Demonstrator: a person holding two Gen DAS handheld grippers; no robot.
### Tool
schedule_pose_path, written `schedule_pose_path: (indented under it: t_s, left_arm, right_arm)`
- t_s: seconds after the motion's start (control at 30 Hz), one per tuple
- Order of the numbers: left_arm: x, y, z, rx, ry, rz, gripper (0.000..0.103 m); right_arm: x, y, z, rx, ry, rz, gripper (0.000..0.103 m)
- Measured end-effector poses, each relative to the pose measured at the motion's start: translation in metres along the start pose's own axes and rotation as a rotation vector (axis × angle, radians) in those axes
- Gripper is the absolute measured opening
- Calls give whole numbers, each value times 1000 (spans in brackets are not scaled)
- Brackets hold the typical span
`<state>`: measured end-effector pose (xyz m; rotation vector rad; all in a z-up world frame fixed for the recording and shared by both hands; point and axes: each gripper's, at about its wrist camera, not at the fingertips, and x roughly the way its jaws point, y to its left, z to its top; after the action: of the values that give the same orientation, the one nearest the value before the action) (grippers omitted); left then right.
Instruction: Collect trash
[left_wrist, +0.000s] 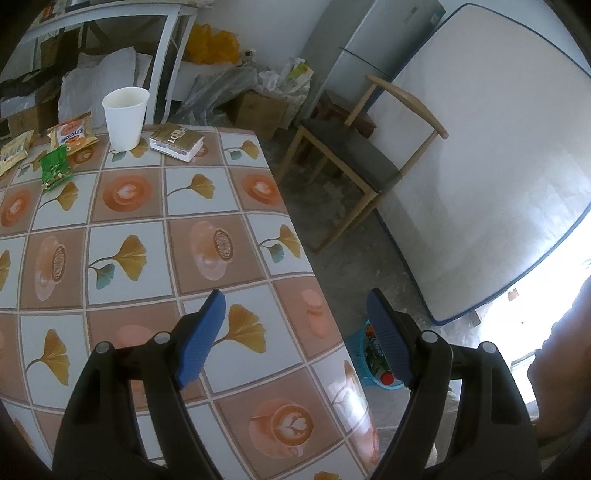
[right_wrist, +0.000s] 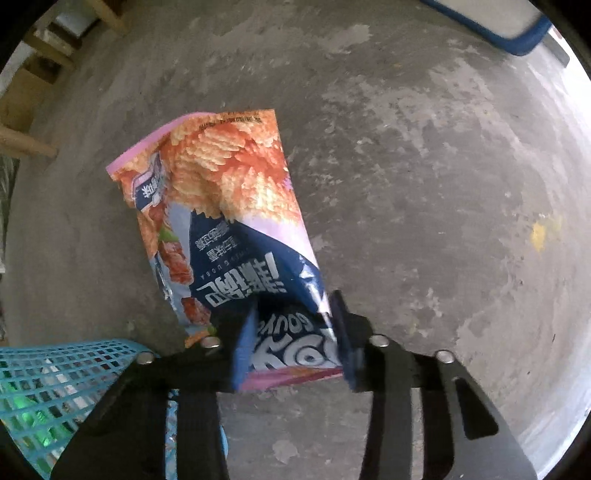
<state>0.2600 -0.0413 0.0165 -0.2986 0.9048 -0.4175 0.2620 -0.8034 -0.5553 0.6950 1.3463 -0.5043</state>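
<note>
The right gripper (right_wrist: 295, 339) clenched the crinkled orange-and-navy foil snack bag (right_wrist: 221, 221), its length hanging floorward beside the turquoise plastic mesh basket (right_wrist: 55, 376). The left gripper (left_wrist: 295, 332) stood released over the table.

left wrist view: from above table (left_wrist: 155, 236) edge, angled down and forward, toward chair (left_wrist: 354, 155) and fridge (left_wrist: 376, 48). right wrist view: straight down, close over concrete floor (right_wrist: 424, 184). shared: blue mesh basket (left_wrist: 369, 369) (right_wrist: 55, 384) and floor.
</note>
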Motion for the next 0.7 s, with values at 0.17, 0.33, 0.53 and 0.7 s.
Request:
schedule_pose_path:
  t_s: [0.17,0.33,0.53,0.7]
  left_arm:
    - [2,-4,-2,14,4,-5,74]
    - [2,-4,-2,10,4,-11,74]
    - [-1,-4,-5,13,-2,-27,74]
    - [-15,0,-13,-9,-15,-62,74]
  right_arm:
    - [-26,-24,-15,81,-80,38,18]
    - [-83,-56,-34,156,-218,101,15]
    - [-232,-59,-84,98,-504,251,15]
    - [-309,18,-155,-165,-478,406,15]
